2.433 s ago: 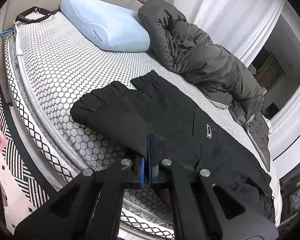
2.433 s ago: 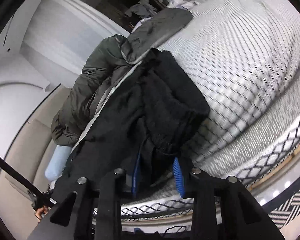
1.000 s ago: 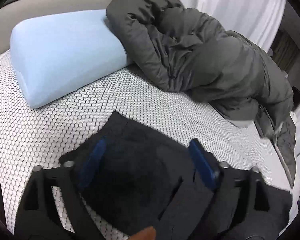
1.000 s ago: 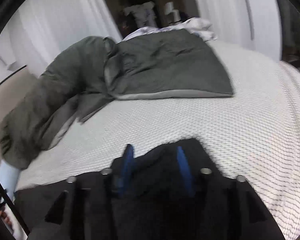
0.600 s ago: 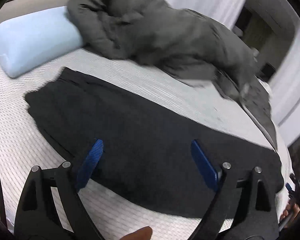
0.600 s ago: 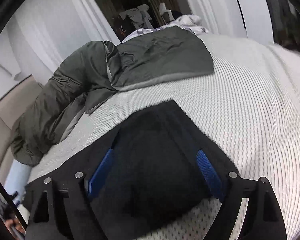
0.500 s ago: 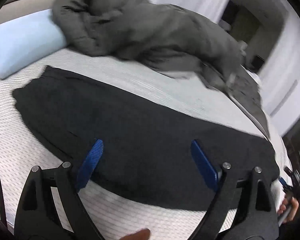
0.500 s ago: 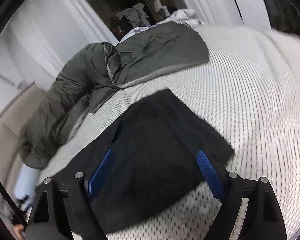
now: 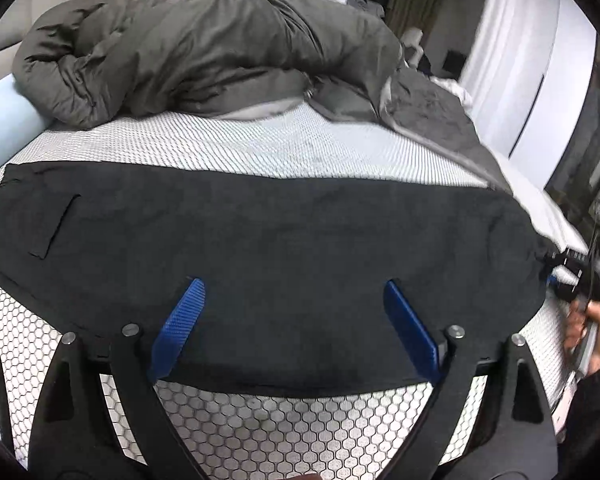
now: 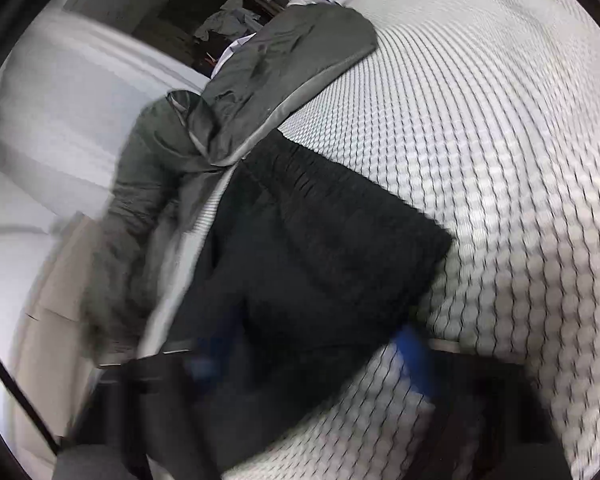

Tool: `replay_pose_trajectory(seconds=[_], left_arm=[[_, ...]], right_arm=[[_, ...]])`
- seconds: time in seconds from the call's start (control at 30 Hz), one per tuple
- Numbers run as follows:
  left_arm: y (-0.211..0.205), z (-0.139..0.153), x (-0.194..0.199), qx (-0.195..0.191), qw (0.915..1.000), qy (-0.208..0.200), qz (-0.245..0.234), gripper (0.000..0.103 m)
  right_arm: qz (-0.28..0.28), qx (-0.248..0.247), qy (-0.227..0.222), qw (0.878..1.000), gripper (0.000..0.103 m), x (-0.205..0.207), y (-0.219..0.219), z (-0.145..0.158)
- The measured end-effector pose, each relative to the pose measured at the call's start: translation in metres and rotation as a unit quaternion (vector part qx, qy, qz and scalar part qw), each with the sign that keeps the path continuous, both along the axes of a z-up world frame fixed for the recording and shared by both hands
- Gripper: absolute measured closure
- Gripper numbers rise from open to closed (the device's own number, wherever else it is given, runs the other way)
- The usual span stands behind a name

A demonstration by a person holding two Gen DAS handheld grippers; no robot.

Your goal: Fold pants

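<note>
We see black pants lying folded lengthwise into a long flat strip across a bed, on its white honeycomb-patterned cover. We take the pants as our landmark.

Beyond the pants, along the far side of the bed, lies a bunched grey duvet. At the left end of the pants, a pale blue pillow peeks out from under the duvet.

Our left gripper hangs over the near edge of the pants, about midway along the strip. Its blue fingers are spread wide and released, holding nothing.

At the right end of the pants, a hand holds our right gripper at the cloth's edge. In its own blurred view, the end of the pants lies between its blue fingers, which are closing. We cannot tell whether they press on the cloth.
</note>
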State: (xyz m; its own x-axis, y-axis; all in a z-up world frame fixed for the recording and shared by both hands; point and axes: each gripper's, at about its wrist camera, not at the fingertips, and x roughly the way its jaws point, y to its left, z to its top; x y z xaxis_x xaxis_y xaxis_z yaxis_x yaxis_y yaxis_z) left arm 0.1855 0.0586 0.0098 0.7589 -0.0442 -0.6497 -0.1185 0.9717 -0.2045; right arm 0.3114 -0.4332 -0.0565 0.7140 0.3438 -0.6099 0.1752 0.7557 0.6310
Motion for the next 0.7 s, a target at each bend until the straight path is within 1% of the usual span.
replay_pose_trajectory(seconds=[0.03, 0.07, 0.1, 0.13, 0.2, 0.27, 0.33, 0.37, 0.4, 0.43, 0.47, 0.5, 0.57, 0.6, 0.63, 0.67, 0.7], left_arm=[[-0.002, -0.004, 0.002, 0.009, 0.9999, 0.009, -0.004, 0.013], [-0.004, -0.009, 0.005, 0.021, 0.9996, 0.017, -0.007, 0.013], [-0.006, -0.012, 0.006, 0.032, 0.9992, 0.022, -0.008, 0.013], [-0.006, -0.015, 0.007, 0.041, 0.9987, 0.028, -0.008, 0.013], [-0.008, -0.023, 0.010, 0.056, 0.9974, 0.044, -0.006, 0.013], [-0.007, -0.032, 0.013, 0.059, 0.9966, 0.057, -0.009, 0.013], [-0.003, -0.035, 0.016, 0.055, 0.9967, 0.059, -0.007, 0.013], [-0.002, -0.036, 0.017, 0.054, 0.9970, 0.055, -0.005, 0.013], [0.000, -0.034, 0.017, 0.053, 0.9972, 0.052, -0.005, 0.013], [-0.001, -0.032, 0.015, 0.052, 0.9977, 0.043, -0.004, 0.013], [-0.001, -0.029, 0.012, 0.050, 0.9981, 0.035, -0.005, 0.013], [-0.003, -0.026, 0.010, 0.048, 0.9984, 0.027, -0.009, 0.013], [-0.011, -0.021, 0.007, 0.045, 0.9985, 0.018, -0.024, 0.013], [-0.017, -0.019, 0.007, 0.043, 0.9984, 0.016, -0.034, 0.011], [-0.023, -0.018, 0.008, 0.041, 0.9980, 0.014, -0.046, 0.009], [-0.033, -0.016, 0.009, 0.039, 0.9972, 0.014, -0.062, 0.003], [-0.041, -0.016, 0.009, 0.041, 0.9964, 0.014, -0.073, 0.001]], right_arm=[[0.001, -0.011, -0.007, 1.000, 0.071, -0.004, 0.003, 0.005], [0.007, -0.020, -0.013, 1.000, 0.078, -0.009, 0.005, 0.010], [0.016, -0.032, -0.021, 0.999, 0.080, -0.016, 0.006, 0.017], [0.025, -0.039, -0.032, 0.998, 0.081, -0.028, 0.006, 0.028], [0.029, -0.044, -0.038, 0.998, 0.081, -0.044, 0.001, 0.035], [0.023, -0.068, -0.023, 0.997, 0.080, -0.053, -0.005, 0.032], [0.021, -0.098, 0.025, 0.995, 0.072, -0.048, -0.008, 0.015], [0.021, -0.092, 0.044, 0.995, 0.067, -0.045, -0.011, 0.008], [0.018, -0.075, 0.047, 0.996, 0.064, -0.046, -0.014, 0.006], [0.014, -0.065, 0.036, 0.997, 0.062, -0.052, -0.017, 0.014], [0.007, -0.072, 0.027, 0.997, 0.055, -0.057, -0.020, 0.019], [-0.017, -0.088, 0.002, 0.996, 0.049, -0.068, -0.021, 0.034], [-0.027, -0.097, -0.026, 0.995, 0.041, -0.078, -0.019, 0.049], [-0.029, -0.106, -0.040, 0.993, 0.041, -0.084, -0.016, 0.057], [-0.026, -0.124, -0.056, 0.990, 0.041, -0.088, -0.009, 0.064], [-0.016, -0.139, -0.068, 0.988, 0.040, -0.089, -0.001, 0.070], [0.017, -0.165, -0.079, 0.983, 0.038, -0.090, 0.013, 0.078]])
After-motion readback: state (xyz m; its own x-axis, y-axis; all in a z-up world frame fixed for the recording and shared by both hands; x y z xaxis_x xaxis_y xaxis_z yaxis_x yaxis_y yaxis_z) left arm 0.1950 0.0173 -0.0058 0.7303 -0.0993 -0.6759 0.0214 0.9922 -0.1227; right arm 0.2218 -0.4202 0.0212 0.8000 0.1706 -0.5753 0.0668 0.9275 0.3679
